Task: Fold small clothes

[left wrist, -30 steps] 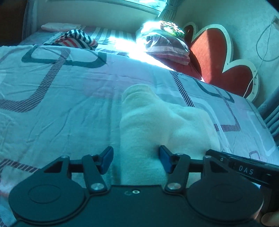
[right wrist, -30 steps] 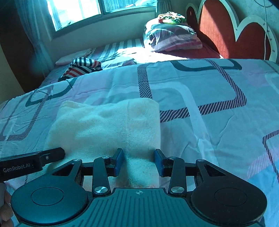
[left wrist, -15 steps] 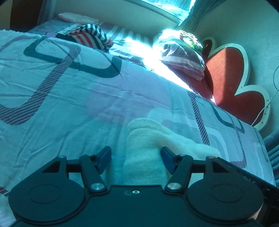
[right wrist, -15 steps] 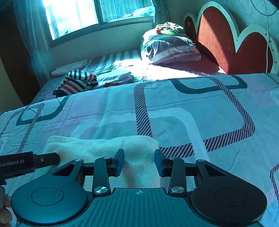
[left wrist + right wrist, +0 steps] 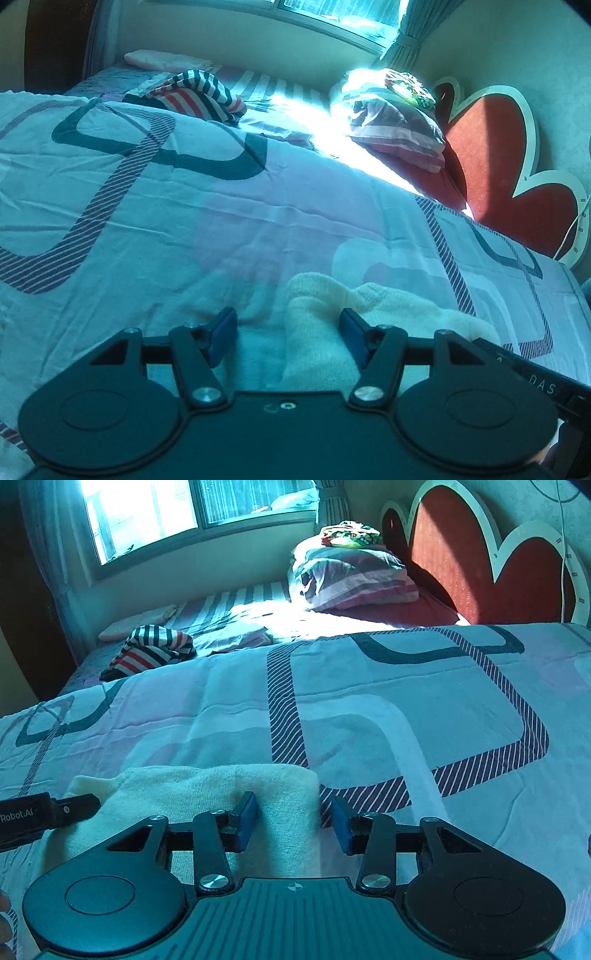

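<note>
A cream terry cloth (image 5: 373, 306), folded, lies on the patterned bedspread (image 5: 184, 229). My left gripper (image 5: 288, 330) is open over the cloth's left end; a rolled edge sits between the fingers, near the right pad (image 5: 352, 338) and apart from the left one. In the right wrist view the cloth (image 5: 177, 794) stretches left, and its right edge lies between the fingers of my right gripper (image 5: 293, 818), whose jaws are opening and do not press on it. Each gripper's body shows at the other view's edge.
A striped garment (image 5: 151, 650) lies in a heap at the far side of the bed. Stacked pillows (image 5: 351, 576) with a bright bundle on top rest against the red headboard (image 5: 461, 565). A window (image 5: 147, 509) is beyond. A cable hangs on the wall.
Both views now show more of the bed and less of the cloth, which sits lower in frame. The right gripper's jaws stand wider apart than before. The left jaws look the same.
</note>
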